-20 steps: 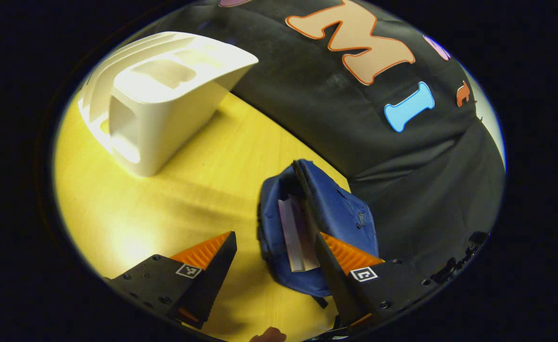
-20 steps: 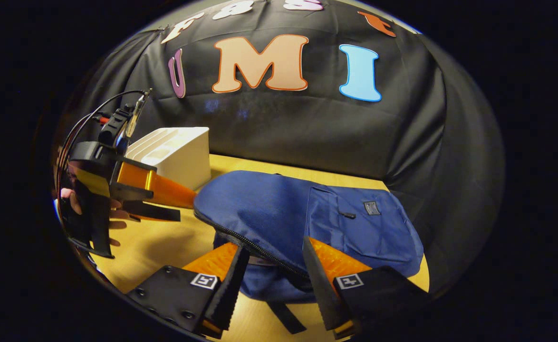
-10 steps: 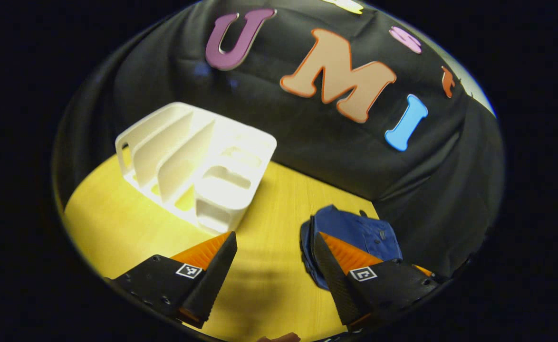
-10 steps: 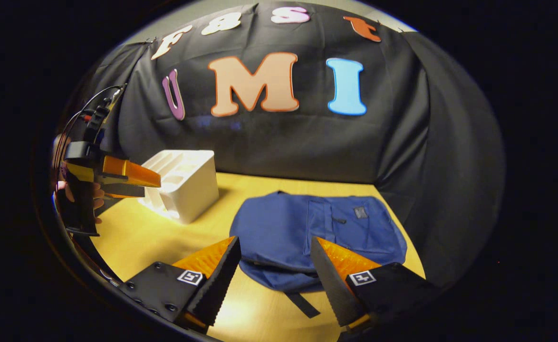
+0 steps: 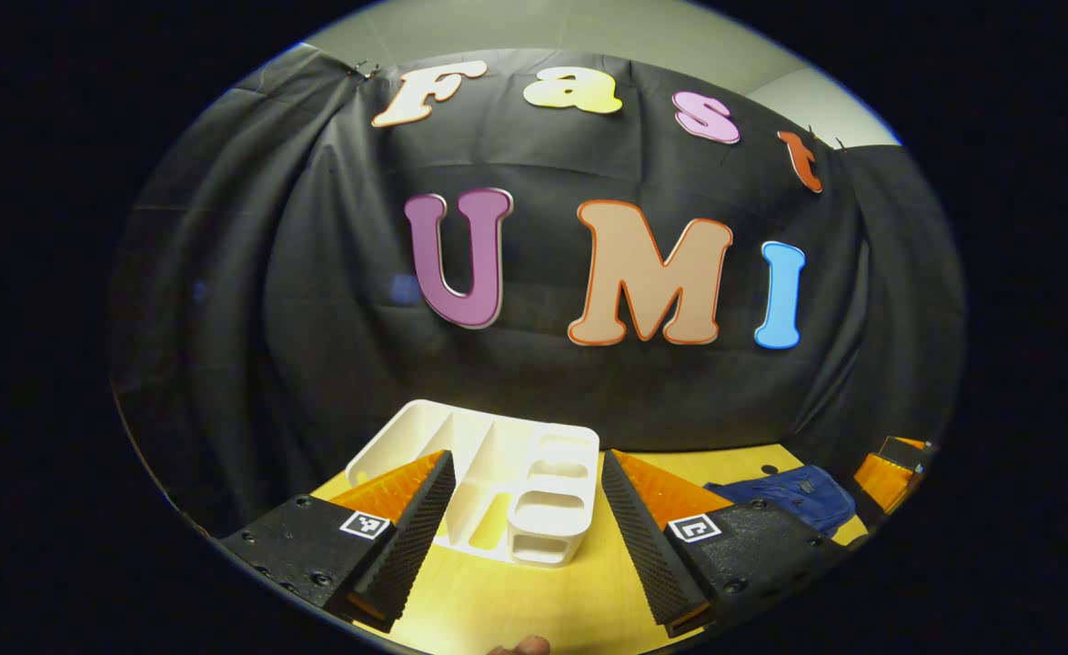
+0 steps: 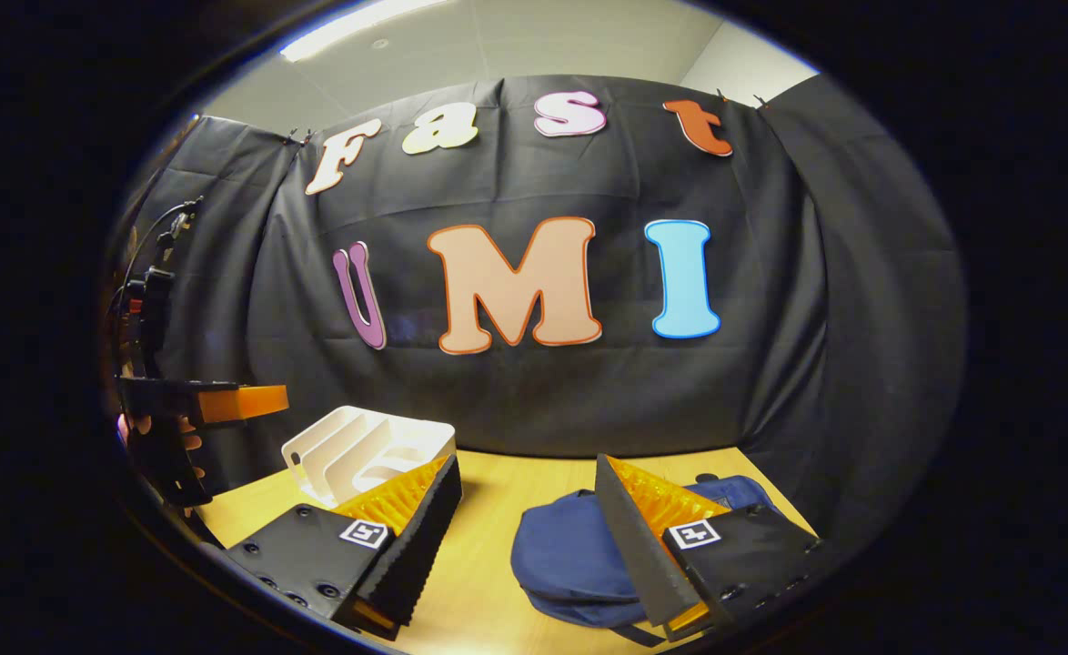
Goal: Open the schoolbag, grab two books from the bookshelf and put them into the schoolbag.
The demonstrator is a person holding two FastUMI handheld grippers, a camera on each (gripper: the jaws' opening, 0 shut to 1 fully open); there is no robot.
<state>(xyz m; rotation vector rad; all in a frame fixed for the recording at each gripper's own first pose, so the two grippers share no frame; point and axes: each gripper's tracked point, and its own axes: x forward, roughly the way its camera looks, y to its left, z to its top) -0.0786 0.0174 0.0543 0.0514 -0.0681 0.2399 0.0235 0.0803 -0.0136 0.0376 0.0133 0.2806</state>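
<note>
Both grippers rose from soft blue schoolbag [image 6: 570, 564], jaws wide, empty.

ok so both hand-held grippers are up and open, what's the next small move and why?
Probably just set both down; the job looks finished. The white bookshelf has bare slots with no books visible, the blue schoolbag lies flat on the wooden table, and the left hand-held gripper and right hand-held gripper are open, holding nothing. Whether the bag holds both books can't be confirmed.

Blue schoolbag [image 6: 570, 555] lying flat on table, 3 o'clock of white slotted bookshelf [image 6: 366, 450], apart.
</note>
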